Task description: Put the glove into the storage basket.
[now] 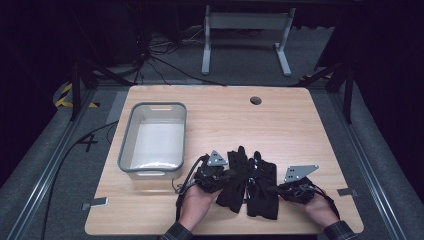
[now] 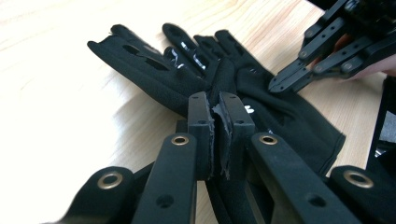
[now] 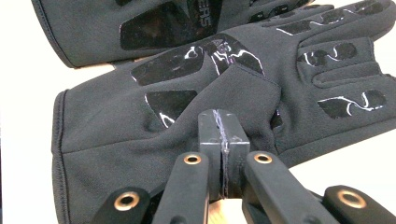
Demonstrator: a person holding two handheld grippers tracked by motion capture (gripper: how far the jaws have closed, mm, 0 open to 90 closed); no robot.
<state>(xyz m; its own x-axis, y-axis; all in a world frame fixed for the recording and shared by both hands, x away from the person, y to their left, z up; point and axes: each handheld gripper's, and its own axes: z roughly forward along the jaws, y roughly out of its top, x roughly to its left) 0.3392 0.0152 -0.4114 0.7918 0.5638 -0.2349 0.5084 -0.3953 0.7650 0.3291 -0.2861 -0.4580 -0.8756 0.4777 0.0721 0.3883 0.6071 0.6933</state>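
Note:
Two black gloves lie side by side near the table's front edge, fingers pointing away from me: the left glove (image 1: 233,192) and the right glove (image 1: 264,201). My left gripper (image 1: 230,174) is shut on a fold of the left glove (image 2: 159,84), with the fabric pinched between the jaws of that gripper (image 2: 219,116). My right gripper (image 1: 270,189) is shut on the thumb flap of the right glove (image 3: 140,130), whose palm carries glossy black grip patches; the jaws of that gripper (image 3: 222,133) meet on the cloth. The right gripper (image 2: 285,81) also appears over the far glove (image 2: 289,121).
A grey plastic bin (image 1: 126,141), empty, stands on the table's left half, just beyond my left hand. A round cable hole (image 1: 255,100) sits near the far edge. Tape marks (image 1: 95,202) lie at the front corners. Beyond the table stands a white frame (image 1: 245,30).

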